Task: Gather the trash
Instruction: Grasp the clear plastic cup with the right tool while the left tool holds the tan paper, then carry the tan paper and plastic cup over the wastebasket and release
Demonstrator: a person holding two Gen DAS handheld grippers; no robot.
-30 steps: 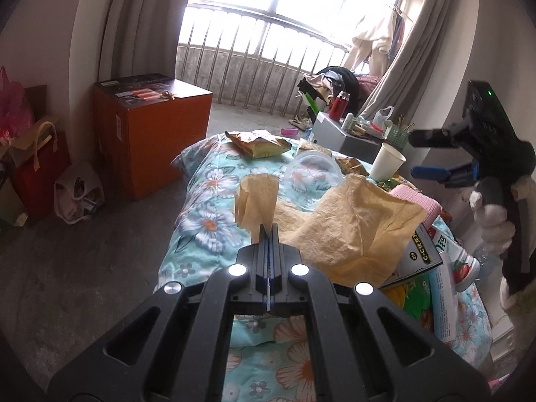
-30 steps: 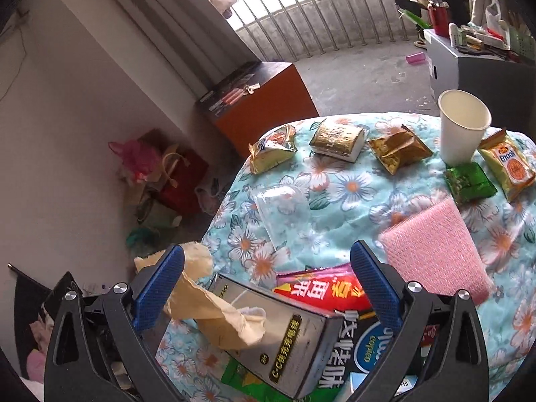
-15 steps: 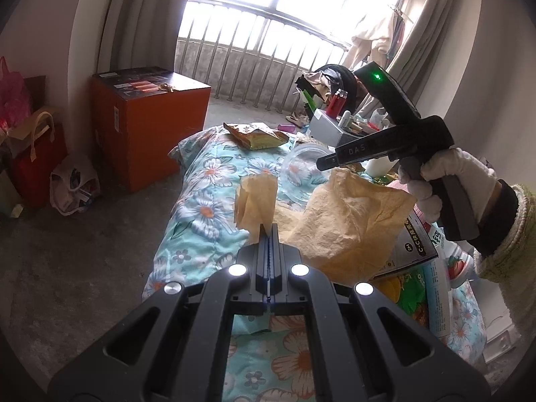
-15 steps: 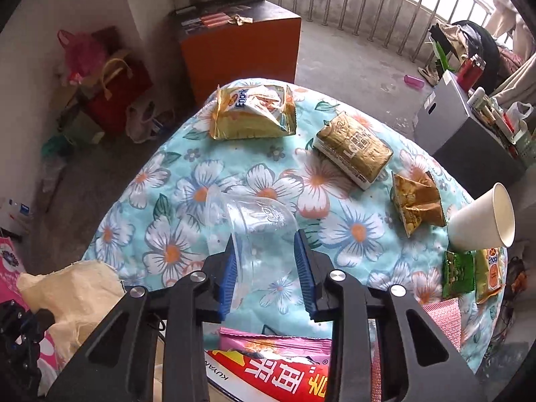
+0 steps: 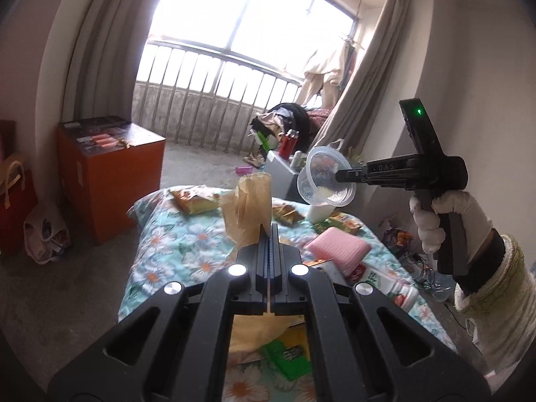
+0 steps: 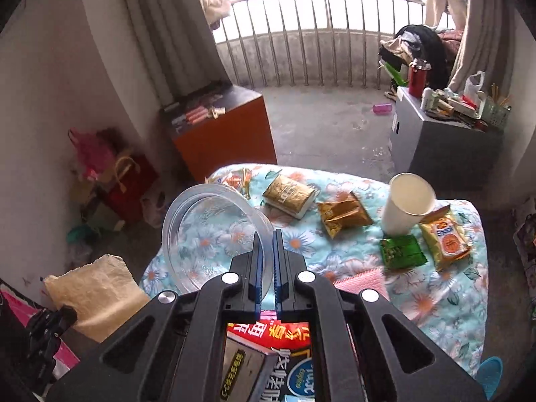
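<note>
My left gripper is shut on a crumpled tan paper bag, lifted above the flowered table; the same bag shows at the lower left of the right wrist view. My right gripper is shut on the rim of a clear plastic cup, raised off the table. In the left wrist view that cup hangs from the right gripper, held by a gloved hand. Snack wrappers and a white paper cup lie on the cloth.
An orange cabinet stands left of the table, with red and pink bags on the floor beside it. A grey box piled with clutter stands to the right. A pink sponge, boxes and a bottle crowd the near end.
The right gripper closed on the clear cup's rim and lifted it off the table. The left gripper rose with the paper bag, which now hangs free of the cloth.
</note>
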